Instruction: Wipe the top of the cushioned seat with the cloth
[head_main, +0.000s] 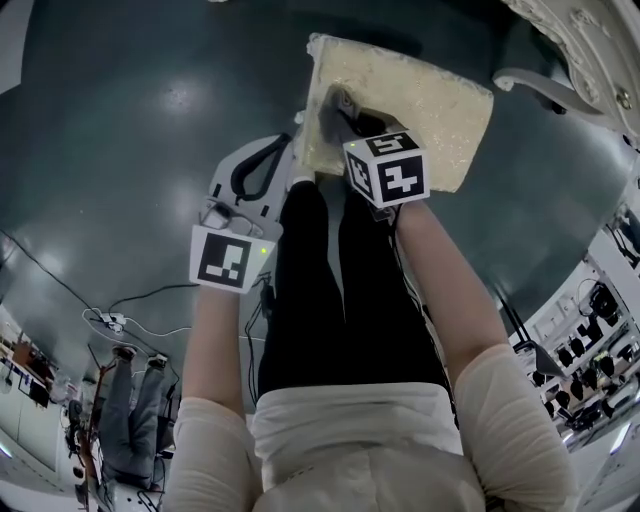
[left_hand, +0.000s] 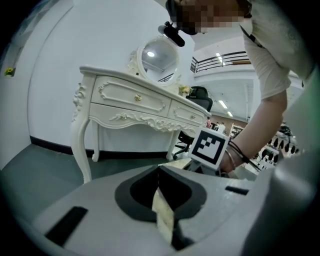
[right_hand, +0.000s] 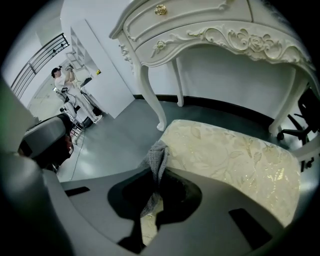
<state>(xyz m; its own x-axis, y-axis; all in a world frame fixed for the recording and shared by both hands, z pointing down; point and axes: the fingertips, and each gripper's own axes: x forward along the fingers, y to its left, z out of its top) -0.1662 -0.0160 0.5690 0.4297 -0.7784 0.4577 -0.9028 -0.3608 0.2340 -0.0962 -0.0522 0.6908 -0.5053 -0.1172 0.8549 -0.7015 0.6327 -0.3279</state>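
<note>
Our right gripper (right_hand: 154, 182), clenched on the cloth (right_hand: 157, 157), sits at the cushioned seat's (right_hand: 235, 160) near-left corner, its long top stretching ahead-right; our left gripper (left_hand: 160, 175), jaws together, hangs off that corner.

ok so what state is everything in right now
cloth: bunched, at the corner of the seat
seat: upright, top bare apart from the cloth
right gripper: shut on the cloth
left gripper: shut, nothing held, cream seat showing through the slit below
drawers: shut
</note>
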